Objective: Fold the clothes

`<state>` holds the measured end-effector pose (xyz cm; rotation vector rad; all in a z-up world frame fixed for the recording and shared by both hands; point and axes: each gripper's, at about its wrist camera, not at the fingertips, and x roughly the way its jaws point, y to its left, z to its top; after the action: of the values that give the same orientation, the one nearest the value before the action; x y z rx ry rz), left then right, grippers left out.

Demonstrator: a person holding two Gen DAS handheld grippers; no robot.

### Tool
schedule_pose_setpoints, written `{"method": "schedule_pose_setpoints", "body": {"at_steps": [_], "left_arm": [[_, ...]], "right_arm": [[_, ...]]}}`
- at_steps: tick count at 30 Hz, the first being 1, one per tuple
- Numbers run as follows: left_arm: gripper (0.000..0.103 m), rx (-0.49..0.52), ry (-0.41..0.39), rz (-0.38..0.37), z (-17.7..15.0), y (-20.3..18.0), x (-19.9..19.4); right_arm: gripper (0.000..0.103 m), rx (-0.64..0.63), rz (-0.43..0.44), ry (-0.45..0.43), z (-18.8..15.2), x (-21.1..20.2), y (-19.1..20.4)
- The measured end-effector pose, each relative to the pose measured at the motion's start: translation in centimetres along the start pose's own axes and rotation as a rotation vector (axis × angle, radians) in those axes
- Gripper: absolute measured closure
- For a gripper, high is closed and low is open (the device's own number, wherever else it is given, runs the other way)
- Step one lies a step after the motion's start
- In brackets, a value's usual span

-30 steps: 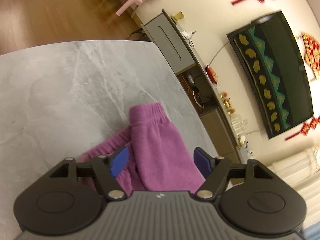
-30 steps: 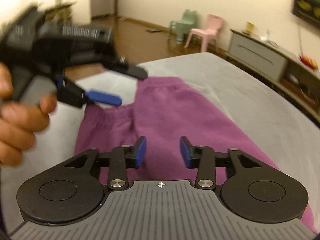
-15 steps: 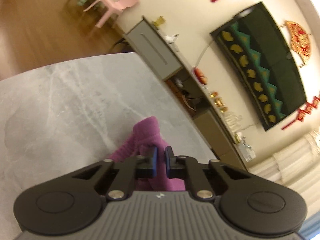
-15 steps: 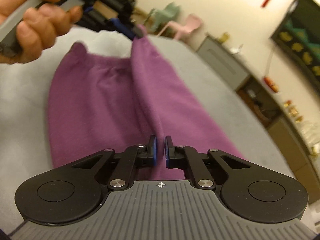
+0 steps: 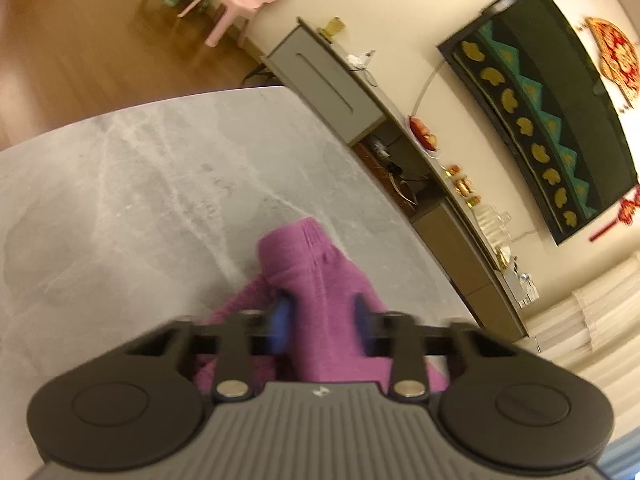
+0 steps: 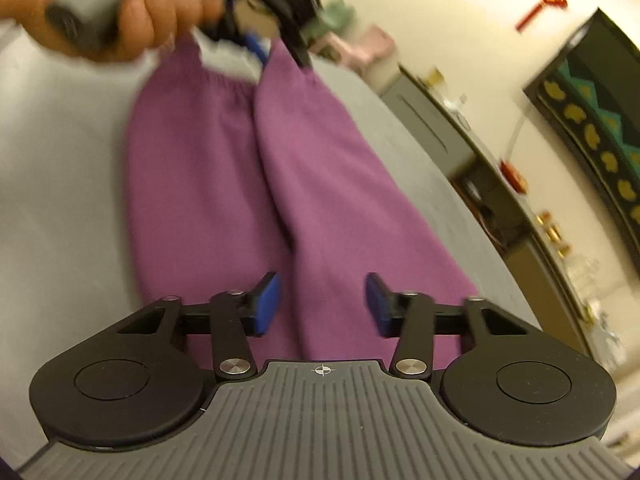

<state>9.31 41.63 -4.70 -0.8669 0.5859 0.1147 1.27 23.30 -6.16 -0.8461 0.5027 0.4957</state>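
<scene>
Lying lengthwise on the grey marble-patterned table (image 5: 120, 184), the purple knit trousers (image 6: 224, 184) are running straight away from the right gripper (image 6: 322, 302), which is hovering released over their near end; the left gripper (image 5: 320, 322), also spread, is straddling the far cuffed end.
</scene>
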Motion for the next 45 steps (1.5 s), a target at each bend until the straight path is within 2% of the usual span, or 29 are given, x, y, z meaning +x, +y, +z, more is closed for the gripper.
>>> {"method": "schedule_pose_setpoints", "body": {"at_steps": [3,5,8,10,11,12,15,18,21,24,27,32,35,36,37,38,39,41,43,45], "left_arm": [[0.093,0.018,-0.003,-0.030,0.0,-0.6,-0.3],[0.091,0.027,-0.003,-0.023,-0.1,-0.8,-0.3],[0.081,0.022,0.016,-0.001,-0.4,-0.8,0.3],[0.081,0.031,0.021,0.026,-0.6,-0.8,0.6],[0.088,0.037,0.017,0.036,-0.6,-0.8,0.6],[0.101,0.040,0.012,0.040,-0.6,-1.0,0.5],[0.101,0.037,-0.017,0.029,-0.3,-1.4,-0.7],[0.101,0.047,-0.042,-0.023,-0.4,-2.6,-3.2],[0.101,0.085,-0.044,-0.020,-1.6,-3.1,-6.1],[0.101,0.037,-0.011,0.024,-3.5,-1.7,-8.7],[0.101,0.015,0.014,0.120,-5.5,0.3,-9.8],[0.101,0.006,0.028,0.257,-6.6,1.8,-9.7],[0.100,0.012,0.049,0.321,-7.2,2.0,-9.1],[0.097,0.011,0.040,0.336,-7.3,2.0,-9.3],[0.095,0.006,0.013,0.343,-7.2,1.9,-10.0],[0.092,0.001,-0.015,0.349,-7.1,1.9,-10.7],[0.082,-0.005,-0.042,0.356,-7.0,1.8,-11.4],[0.070,-0.015,-0.097,0.369,-6.8,1.7,-12.8],[0.069,-0.019,-0.155,0.381,-6.4,1.5,-14.1],[0.066,0.019,-0.174,0.350,-5.2,0.5,-13.8]], "right_arm": [[0.092,0.109,-0.011,0.044,-0.5,0.4,-1.8],[0.092,0.125,-0.019,0.053,-0.8,0.6,-2.2],[0.090,0.062,-0.017,0.050,-1.0,0.7,-1.4],[0.103,0.073,-0.017,0.049,-0.8,0.2,-1.5],[0.103,0.086,-0.018,0.042,-0.8,-0.2,-1.6],[0.103,0.090,-0.034,0.026,-1.0,-0.8,-2.0],[0.103,0.101,-0.061,-0.017,-1.2,-3.0,-2.9],[0.103,0.112,-0.079,-0.058,-1.4,-5.4,-3.8],[0.103,0.123,-0.084,-0.092,-1.8,-7.9,-4.6],[0.103,0.131,-0.032,-0.110,-3.0,-10.4,-4.2],[0.103,0.125,0.054,-0.094,-4.6,-11.1,-2.4],[0.103,0.086,0.141,-0.051,-6.1,-8.5,1.0],[0.103,0.095,0.181,-0.044,-6.5,-7.6,0.7],[0.099,0.111,0.207,-0.038,-6.6,-7.6,0.0],[0.083,0.133,0.235,-0.035,-6.7,-7.8,-0.8],[0.074,0.193,0.277,-0.043,-6.9,-8.4,-2.6],[0.065,0.253,0.318,-0.052,-7.1,-9.1,-4.3],[0.063,0.400,0.387,-0.077,-7.8,-10.0,-8.9],[0.052,0.558,0.413,-0.105,-9.0,-10.2,-14.2],[0.047,0.700,0.436,-0.075,-10.8,-7.8,-18.6]]}}
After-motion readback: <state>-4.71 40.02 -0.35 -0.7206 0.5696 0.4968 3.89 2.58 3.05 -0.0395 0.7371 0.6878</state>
